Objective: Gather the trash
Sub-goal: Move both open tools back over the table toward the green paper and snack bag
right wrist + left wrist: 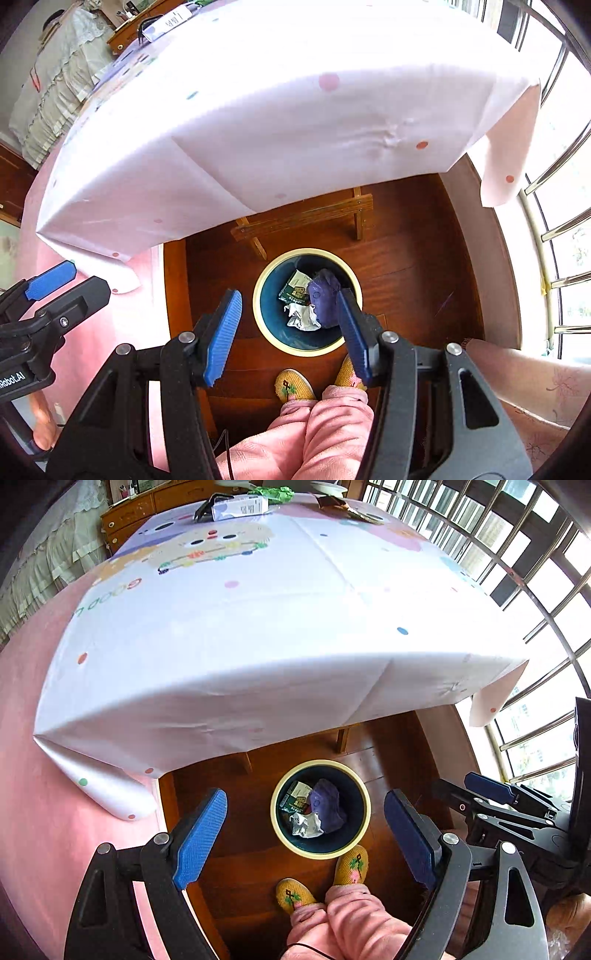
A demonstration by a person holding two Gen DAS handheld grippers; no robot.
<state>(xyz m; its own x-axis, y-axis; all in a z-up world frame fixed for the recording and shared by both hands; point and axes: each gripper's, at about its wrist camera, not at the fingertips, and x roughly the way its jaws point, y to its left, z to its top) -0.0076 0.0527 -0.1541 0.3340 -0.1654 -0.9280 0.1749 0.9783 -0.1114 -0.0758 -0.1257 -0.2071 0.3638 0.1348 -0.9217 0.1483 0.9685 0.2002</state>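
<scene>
Both my left tongs (306, 834) and right tongs (288, 325) hang open and empty over the floor bin (258, 295) holding crumpled trash (304, 317); only my left view shows wrappers (240, 506) on the table's (258, 627) far end, only my right shows "Robot.AI" lettering.

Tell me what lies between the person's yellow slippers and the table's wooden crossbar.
The cream-rimmed dark bin holding trash stands there on the wood floor, clearest in the right wrist view.
</scene>
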